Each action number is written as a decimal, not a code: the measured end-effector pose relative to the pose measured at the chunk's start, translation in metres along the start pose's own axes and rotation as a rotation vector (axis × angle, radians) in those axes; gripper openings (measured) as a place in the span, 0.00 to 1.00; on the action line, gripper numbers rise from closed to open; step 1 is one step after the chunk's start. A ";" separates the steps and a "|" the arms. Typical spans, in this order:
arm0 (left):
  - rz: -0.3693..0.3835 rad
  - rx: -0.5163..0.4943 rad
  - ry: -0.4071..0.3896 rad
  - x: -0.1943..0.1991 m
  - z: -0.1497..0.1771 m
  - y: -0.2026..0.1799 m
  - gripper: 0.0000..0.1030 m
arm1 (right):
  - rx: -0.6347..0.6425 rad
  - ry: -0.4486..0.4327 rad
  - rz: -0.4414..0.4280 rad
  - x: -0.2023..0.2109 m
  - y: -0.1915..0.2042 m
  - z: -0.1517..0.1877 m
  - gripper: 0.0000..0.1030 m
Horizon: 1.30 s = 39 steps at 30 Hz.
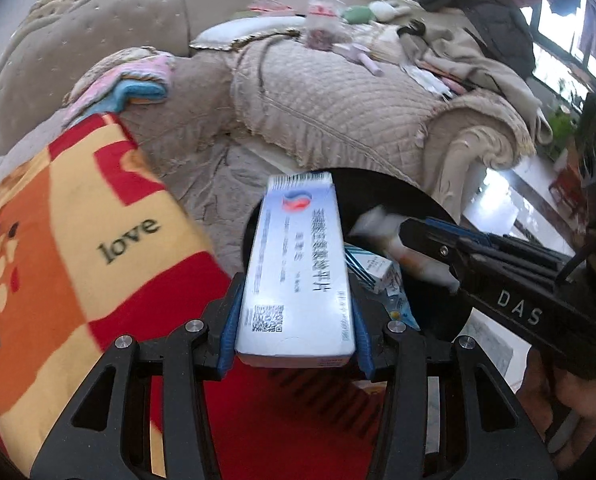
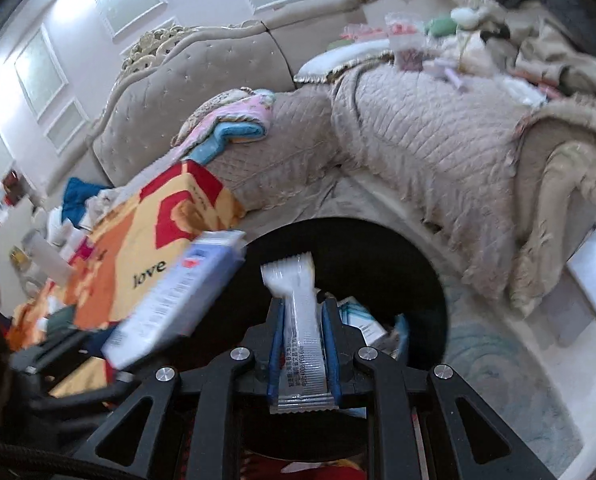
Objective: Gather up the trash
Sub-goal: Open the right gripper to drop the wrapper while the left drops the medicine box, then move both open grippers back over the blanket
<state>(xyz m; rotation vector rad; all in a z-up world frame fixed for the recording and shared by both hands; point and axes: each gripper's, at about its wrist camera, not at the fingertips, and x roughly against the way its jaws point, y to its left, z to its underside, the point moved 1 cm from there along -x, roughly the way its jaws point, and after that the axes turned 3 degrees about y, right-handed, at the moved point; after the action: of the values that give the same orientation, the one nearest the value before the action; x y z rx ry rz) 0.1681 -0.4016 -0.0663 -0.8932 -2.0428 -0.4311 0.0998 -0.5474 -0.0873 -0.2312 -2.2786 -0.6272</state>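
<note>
bin before the sofa; blanket to its left; cartons inside (near the bottom)

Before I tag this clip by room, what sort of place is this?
Most likely a home living room: a quilted beige sofa with a carved armrest, a "love" blanket draped beside it, and a black bin on the floor.
</note>
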 end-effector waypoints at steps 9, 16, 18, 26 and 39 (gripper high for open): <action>-0.013 0.069 -0.020 0.013 0.018 0.021 0.53 | -0.041 -0.059 0.054 0.009 0.001 -0.004 0.17; -0.127 0.216 -0.110 0.074 0.059 0.093 0.53 | 0.025 -0.100 0.019 0.014 0.037 -0.001 0.17; -0.192 0.262 -0.128 0.093 0.074 0.125 0.53 | 0.054 -0.092 0.001 0.011 0.052 0.003 0.18; -0.408 0.517 -0.114 0.137 0.147 0.271 0.58 | 0.227 -0.029 -0.073 -0.013 0.126 0.023 0.21; -0.435 0.536 -0.054 0.108 0.155 0.375 0.58 | 0.457 0.058 -0.154 -0.055 0.219 0.061 0.33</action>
<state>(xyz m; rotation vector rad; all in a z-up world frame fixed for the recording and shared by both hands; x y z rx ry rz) 0.3113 -0.0070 -0.0774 -0.1380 -2.2427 -0.0708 0.1753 -0.3264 -0.0822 0.1821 -2.3259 -0.1717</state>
